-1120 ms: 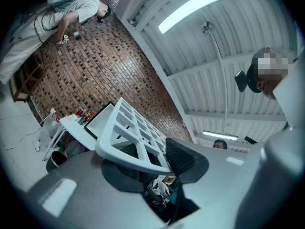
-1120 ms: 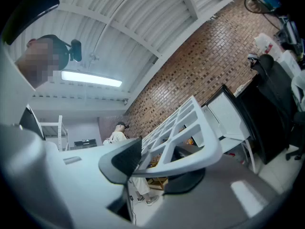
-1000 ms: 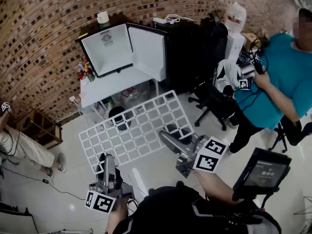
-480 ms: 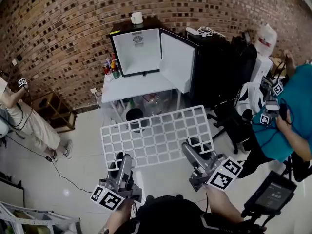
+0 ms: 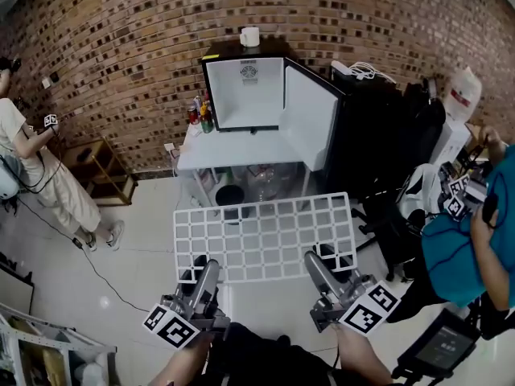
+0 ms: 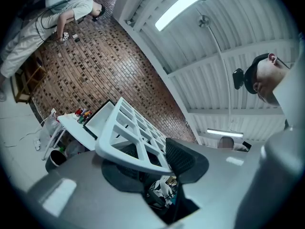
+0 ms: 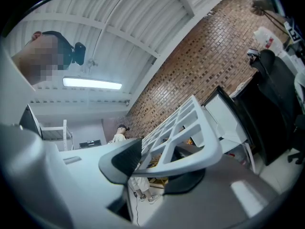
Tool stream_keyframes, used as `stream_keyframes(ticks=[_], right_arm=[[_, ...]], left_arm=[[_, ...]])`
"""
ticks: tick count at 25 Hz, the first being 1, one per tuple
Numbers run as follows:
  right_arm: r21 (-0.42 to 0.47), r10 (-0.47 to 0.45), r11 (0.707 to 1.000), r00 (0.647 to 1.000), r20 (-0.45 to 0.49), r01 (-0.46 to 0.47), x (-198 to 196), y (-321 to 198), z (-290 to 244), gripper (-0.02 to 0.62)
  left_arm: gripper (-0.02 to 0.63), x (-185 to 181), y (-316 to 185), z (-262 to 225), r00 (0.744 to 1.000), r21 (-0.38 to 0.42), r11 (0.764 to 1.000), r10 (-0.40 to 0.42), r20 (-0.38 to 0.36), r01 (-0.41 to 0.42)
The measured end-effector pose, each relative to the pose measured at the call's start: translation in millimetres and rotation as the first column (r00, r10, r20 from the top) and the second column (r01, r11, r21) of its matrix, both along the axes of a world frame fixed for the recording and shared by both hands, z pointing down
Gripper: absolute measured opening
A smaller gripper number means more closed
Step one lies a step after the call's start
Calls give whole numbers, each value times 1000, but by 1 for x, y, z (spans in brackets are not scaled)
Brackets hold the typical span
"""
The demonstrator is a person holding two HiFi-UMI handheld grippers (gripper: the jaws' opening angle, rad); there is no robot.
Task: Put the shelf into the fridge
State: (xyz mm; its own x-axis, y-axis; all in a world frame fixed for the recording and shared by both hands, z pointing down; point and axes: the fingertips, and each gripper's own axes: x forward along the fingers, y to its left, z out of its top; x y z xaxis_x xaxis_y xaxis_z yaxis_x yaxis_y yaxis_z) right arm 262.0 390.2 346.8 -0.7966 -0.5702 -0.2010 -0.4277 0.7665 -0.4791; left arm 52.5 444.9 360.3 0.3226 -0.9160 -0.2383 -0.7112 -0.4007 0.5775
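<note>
Along near edge of shelf (image 7: 200, 155), left gripper (image 5: 203, 270) and right gripper (image 5: 315, 264), jaws clamped on it

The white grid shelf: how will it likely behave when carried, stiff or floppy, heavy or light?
Probably stiff: the shelf juts out flat though left gripper and right gripper clamp only its near edge. Likely light, being mostly open grid.

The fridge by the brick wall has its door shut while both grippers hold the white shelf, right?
No: the door of the fridge stands open, as the head view shows. The fridge is by the brick wall, and the left gripper and right gripper both hold the white shelf.
</note>
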Motion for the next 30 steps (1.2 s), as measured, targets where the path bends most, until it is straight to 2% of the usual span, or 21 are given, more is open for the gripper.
stream_keyframes(ticks=[3, 8, 18, 30], right_arm=[[-11, -2, 1000, 1000, -10, 2, -2, -9, 5, 146], [-6, 22, 1000, 1000, -22, -22, -13, -33, 11, 146], [-18, 63, 998, 997, -33, -64, -83, -95, 7, 144], [-46, 123, 991, 992, -20, -124, -142, -166, 16, 144]], left_arm=[[138, -1, -10, 9, 1000, -23, 1000, 3, -15, -3], [137, -13, -38, 17, 999, -14, 1000, 25, -31, -26], [137, -86, -106, 14, 997, -13, 998, 69, -41, -69], [133, -146, -191, 20, 991, -36, 990, 132, -32, -133]])
